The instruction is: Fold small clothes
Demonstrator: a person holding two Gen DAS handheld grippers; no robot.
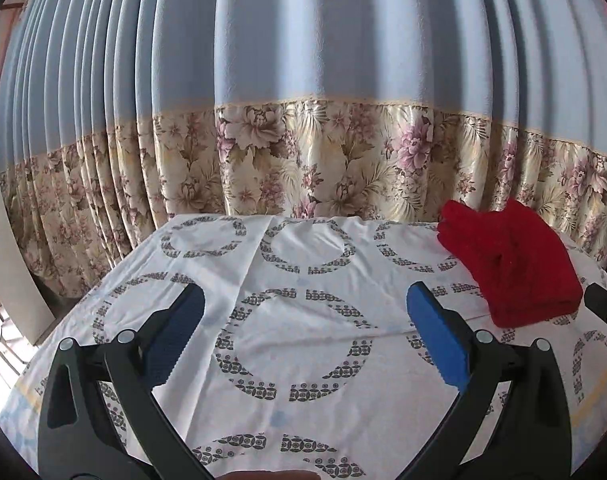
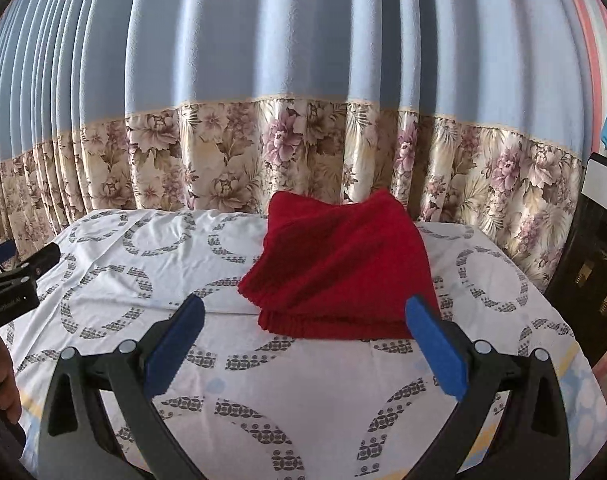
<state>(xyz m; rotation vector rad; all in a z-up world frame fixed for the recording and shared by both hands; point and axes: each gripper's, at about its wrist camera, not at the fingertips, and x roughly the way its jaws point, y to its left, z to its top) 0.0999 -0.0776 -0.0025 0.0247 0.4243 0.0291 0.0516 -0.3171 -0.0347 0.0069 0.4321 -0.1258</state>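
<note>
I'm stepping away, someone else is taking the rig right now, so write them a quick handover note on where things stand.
Left tool: open, empty, held over bare tablecloth, to the left of the garment.
Right tool: open, empty, pointed straight at the garment and just short of its near edge.
Red knitted garment: lying folded in layers at the far right of the table, near the floral curtain; nothing touches it.
Done: the red piece looks folded already, judging by the stacked edges.
Left: maybe tidy its raised far corners; no other clothes are in view to fold.
</note>
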